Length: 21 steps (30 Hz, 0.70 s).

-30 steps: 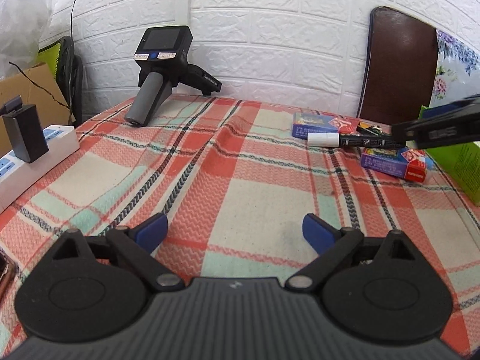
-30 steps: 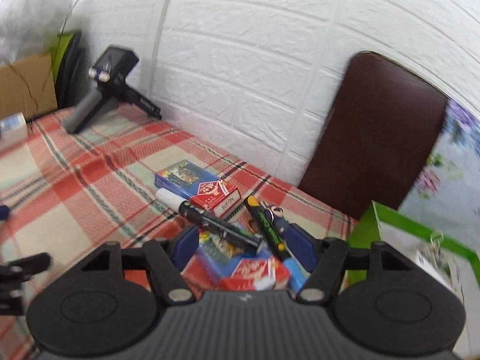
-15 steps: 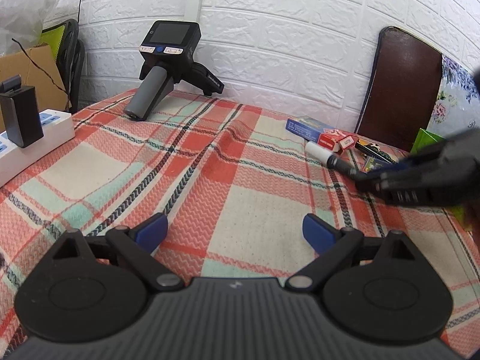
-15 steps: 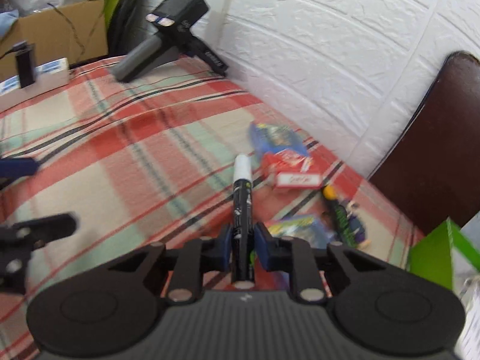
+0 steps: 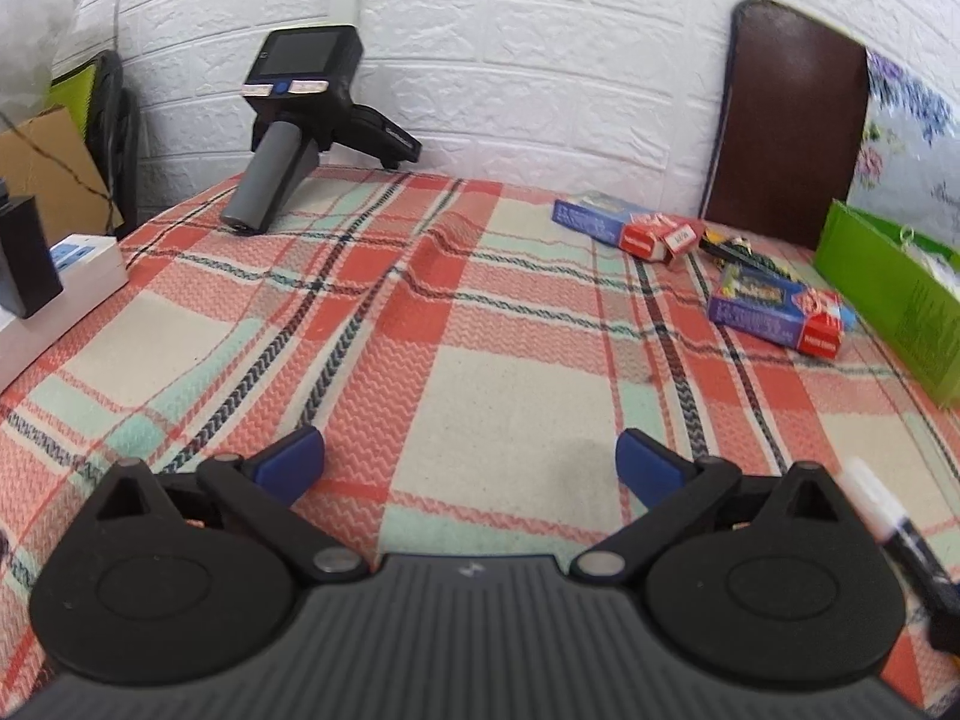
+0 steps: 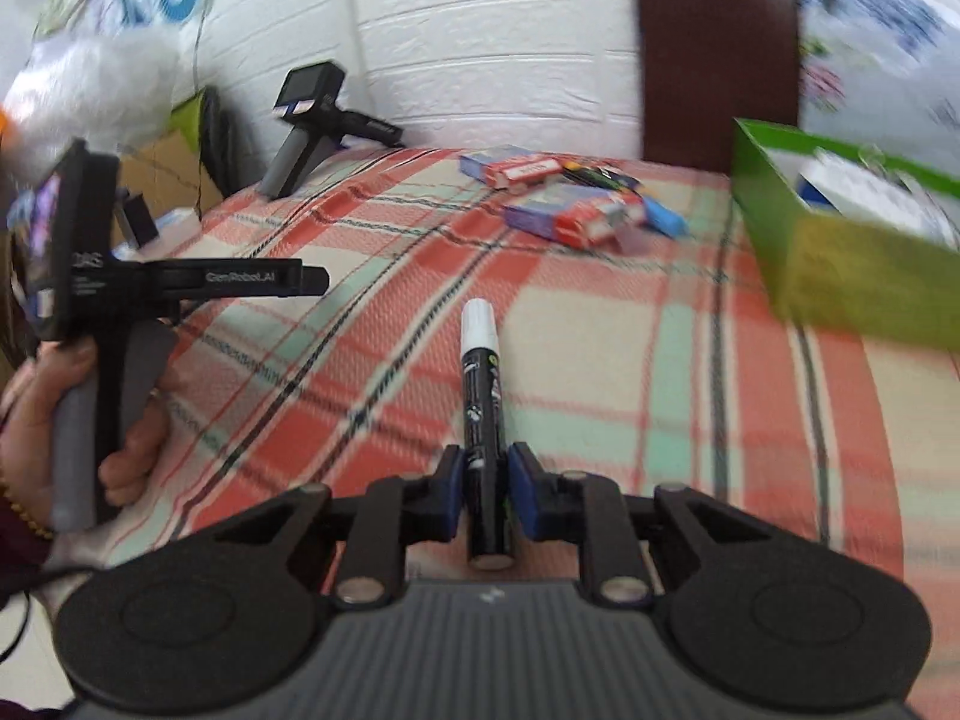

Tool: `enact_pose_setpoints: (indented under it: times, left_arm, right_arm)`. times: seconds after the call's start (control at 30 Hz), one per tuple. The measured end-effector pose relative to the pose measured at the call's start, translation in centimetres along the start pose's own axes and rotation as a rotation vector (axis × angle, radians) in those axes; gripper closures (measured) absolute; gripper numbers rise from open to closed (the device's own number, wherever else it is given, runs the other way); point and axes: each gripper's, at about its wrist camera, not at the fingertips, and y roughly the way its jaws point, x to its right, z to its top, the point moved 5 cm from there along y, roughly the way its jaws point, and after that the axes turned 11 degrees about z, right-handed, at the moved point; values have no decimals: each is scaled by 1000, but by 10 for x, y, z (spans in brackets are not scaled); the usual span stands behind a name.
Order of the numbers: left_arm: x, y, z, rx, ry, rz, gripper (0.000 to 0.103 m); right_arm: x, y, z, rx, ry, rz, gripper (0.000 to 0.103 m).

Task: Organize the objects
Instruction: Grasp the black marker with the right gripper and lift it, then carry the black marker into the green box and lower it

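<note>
My right gripper (image 6: 487, 463) is shut on a black marker with a white cap (image 6: 480, 384), which points forward above the plaid cloth (image 6: 600, 360). In the left wrist view the same marker (image 5: 882, 510) shows at the lower right. My left gripper (image 5: 468, 450) hovers low over the cloth, its jaws opening with nothing between them. The right wrist view catches it from the side (image 6: 300, 279), held by a hand (image 6: 120, 450). Two playing-card boxes (image 5: 624, 228) (image 5: 774, 312) lie at the far right, next to a green box (image 5: 888, 294).
A spare handheld gripper (image 5: 300, 120) stands at the back by the white brick wall. A white power strip (image 5: 78, 276) with a black adapter (image 5: 21, 252) lies at the left edge. A brown chair back (image 5: 786, 120) rises behind the table. Small pens (image 5: 732, 249) lie between the card boxes.
My right gripper closed on the marker, lifted it from the card boxes and carried it toward the near side, rolling as it went. The left gripper stayed in place.
</note>
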Motion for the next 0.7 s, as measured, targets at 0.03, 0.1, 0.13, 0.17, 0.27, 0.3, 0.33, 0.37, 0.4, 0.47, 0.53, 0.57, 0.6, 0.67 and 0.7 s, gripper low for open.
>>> enact_pose_setpoints:
  times: [0.03,0.1,0.13,0.17,0.27,0.3,0.33,0.37,0.4,0.47,0.53,0.57,0.6,0.67,0.7]
  left_arm:
    - [3,-1,0,-15,20,0,0]
    - [9,-11,0,-63,2,-37,0]
    - [14,-21,0,-88,-37,-90,0]
    - [21,-31,0,-117,-66,-161,0]
    - [60,-54,-6,-221,-21,-323,0]
    - [73,-59,-10,-253,15,-349,3]
    - [86,-65,-15,-274,47,-378,11]
    - [98,-69,-19,-293,73,-403,14]
    - [109,-73,-23,-309,92,-417,14]
    - [127,-80,-27,-314,118,-434,19]
    - [140,-85,-30,-315,136,-450,27]
    - [146,-88,-30,-310,146,-451,34]
    - [151,-89,-31,-304,157,-450,39]
    - [158,-90,-29,-293,171,-435,59]
    - [159,-90,-29,-293,169,-428,63]
  right_arm:
    - [3,-7,-6,11,36,10,85]
    - [8,-16,-13,29,95,34,85]
    - [11,-18,-16,37,125,48,85]
    - [15,-20,-17,46,160,65,85]
    - [28,-21,-18,80,290,135,85]
    - [31,-22,-20,91,325,159,85]
    - [34,-22,-22,101,353,178,85]
    - [36,-24,-23,108,368,193,85]
    - [35,-24,-25,117,374,199,85]
    - [34,-28,-27,124,360,198,85]
    - [32,-30,-29,127,342,192,85]
    - [32,-32,-30,129,340,192,85]
    - [33,-33,-30,132,339,194,85]
    - [35,-35,-31,138,337,192,85]
    - [36,-35,-32,141,334,184,85]
